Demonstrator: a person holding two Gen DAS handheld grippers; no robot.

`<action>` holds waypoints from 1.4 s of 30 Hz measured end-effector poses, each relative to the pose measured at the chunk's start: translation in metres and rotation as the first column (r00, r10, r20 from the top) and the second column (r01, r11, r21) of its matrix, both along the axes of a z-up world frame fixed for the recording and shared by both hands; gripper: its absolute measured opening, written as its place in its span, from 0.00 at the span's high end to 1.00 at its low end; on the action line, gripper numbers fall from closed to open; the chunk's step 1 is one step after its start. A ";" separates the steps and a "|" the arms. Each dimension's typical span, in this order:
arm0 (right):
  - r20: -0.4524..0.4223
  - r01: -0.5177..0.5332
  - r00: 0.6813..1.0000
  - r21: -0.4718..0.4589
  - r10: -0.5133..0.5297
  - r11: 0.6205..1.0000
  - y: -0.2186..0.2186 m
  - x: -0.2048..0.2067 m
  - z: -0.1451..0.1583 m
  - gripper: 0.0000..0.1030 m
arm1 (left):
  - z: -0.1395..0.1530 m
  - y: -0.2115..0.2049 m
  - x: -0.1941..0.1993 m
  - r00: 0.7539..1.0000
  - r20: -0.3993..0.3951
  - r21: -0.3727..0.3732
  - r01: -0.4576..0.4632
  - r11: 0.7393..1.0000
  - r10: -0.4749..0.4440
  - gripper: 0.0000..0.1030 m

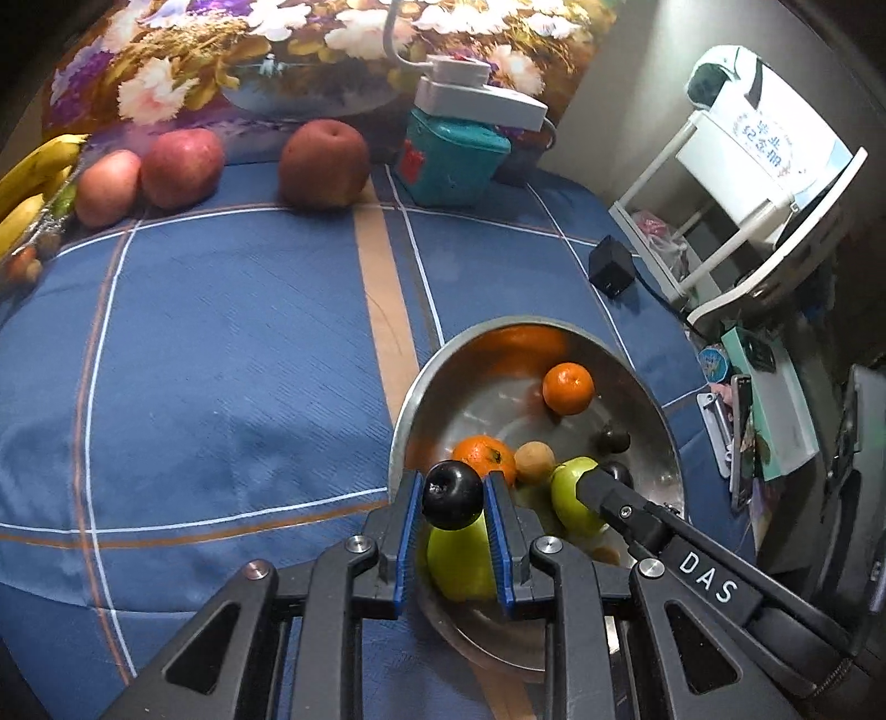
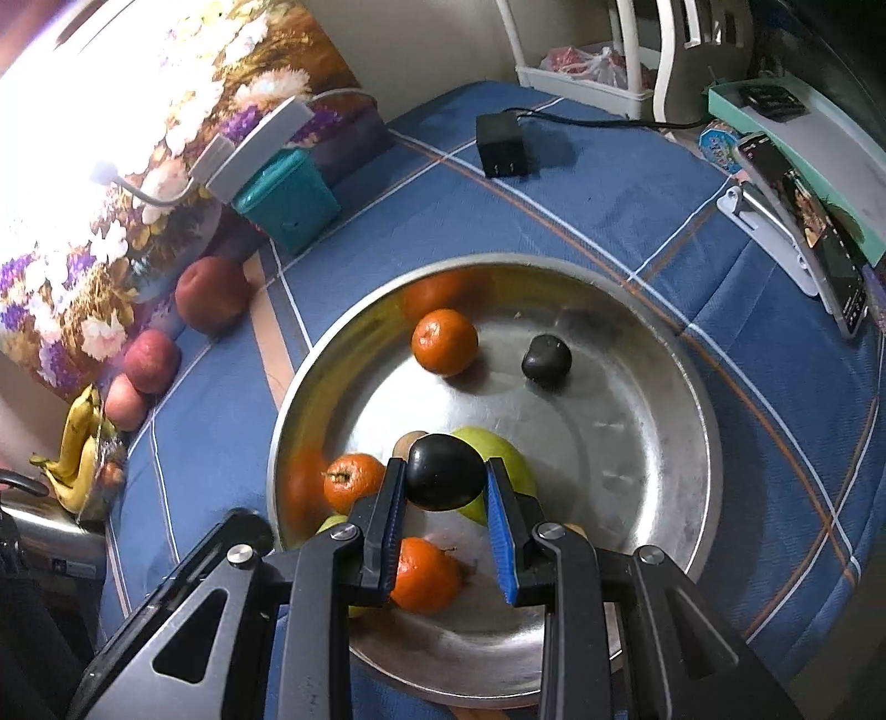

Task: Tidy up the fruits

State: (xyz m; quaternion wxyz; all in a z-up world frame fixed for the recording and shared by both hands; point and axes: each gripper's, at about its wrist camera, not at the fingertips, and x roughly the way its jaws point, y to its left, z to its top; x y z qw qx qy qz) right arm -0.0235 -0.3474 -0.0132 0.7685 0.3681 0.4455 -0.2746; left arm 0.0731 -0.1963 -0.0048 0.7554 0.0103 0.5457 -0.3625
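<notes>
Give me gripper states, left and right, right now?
Left gripper: shut on a dark plum.
Right gripper: shut on another dark plum, above the metal bowl.

Tabletop [image 1: 221,360] covered in blue cloth with white and tan grid lines. Floral panel [image 1: 310,50] stands along the back edge, strongly overexposed by light at left in the right wrist view. Teal box [image 1: 451,160] with a grey-white device [image 1: 476,94] on top sits in front of it. Black adapter [image 2: 501,145] with cable near the far edge. White rack [image 1: 736,194] beyond, against a plain grey wall [image 1: 637,111].
</notes>
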 end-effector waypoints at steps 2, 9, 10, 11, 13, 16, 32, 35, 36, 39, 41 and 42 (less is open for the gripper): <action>-0.005 -0.010 1.000 -0.001 0.010 1.000 0.002 0.002 -0.001 0.71 | -0.002 -0.002 0.000 1.000 -0.002 0.004 0.003 1.000 -0.003 0.76; -0.012 -0.038 0.999 0.000 0.038 0.999 0.006 0.005 0.000 0.68 | -0.004 0.000 0.001 1.000 -0.013 0.011 -0.009 1.000 0.009 0.70; -0.014 -0.038 0.999 -0.002 0.038 0.999 0.006 0.005 0.001 0.67 | -0.004 0.001 0.002 1.000 -0.015 0.012 -0.013 1.000 0.013 0.69; -0.015 -0.039 0.999 -0.003 0.039 0.999 0.006 0.005 0.000 0.66 | -0.004 0.001 0.002 1.000 -0.015 0.013 -0.016 1.000 0.016 0.66; -0.013 -0.039 0.999 -0.002 0.039 0.999 0.007 0.004 0.001 0.66 | -0.003 0.004 0.002 1.000 -0.016 0.013 -0.023 1.000 0.024 0.61; -0.011 -0.039 0.999 -0.010 0.039 0.999 0.007 0.003 0.003 0.66 | -0.001 0.009 0.002 0.999 -0.018 0.005 -0.039 0.999 0.039 0.55; -0.060 -0.164 0.985 -0.090 0.159 0.982 0.048 0.002 0.004 0.26 | -0.014 0.084 0.002 0.960 0.141 0.247 -0.271 0.930 0.242 0.00; -0.064 -0.193 0.980 -0.109 0.187 0.975 0.057 0.001 0.004 0.19 | -0.018 0.098 -0.001 0.955 0.137 0.268 -0.291 0.918 0.263 0.00; -0.067 -0.204 0.978 -0.118 0.198 0.972 0.061 0.000 0.004 0.19 | -0.018 0.101 -0.003 0.953 0.141 0.274 -0.297 0.915 0.267 0.00; -0.077 -0.238 0.970 -0.147 0.229 0.960 0.074 -0.004 0.005 0.19 | -0.013 0.112 -0.010 0.943 0.176 0.296 -0.325 0.898 0.283 0.00; -0.081 -0.254 0.966 -0.160 0.244 0.954 0.081 -0.007 0.005 0.19 | -0.008 0.119 -0.017 0.932 0.206 0.309 -0.351 0.884 0.298 0.00; -0.086 -0.266 0.963 -0.167 0.255 0.949 0.085 -0.009 0.006 0.19 | -0.006 0.123 -0.021 0.928 0.215 0.316 -0.360 0.878 0.304 0.00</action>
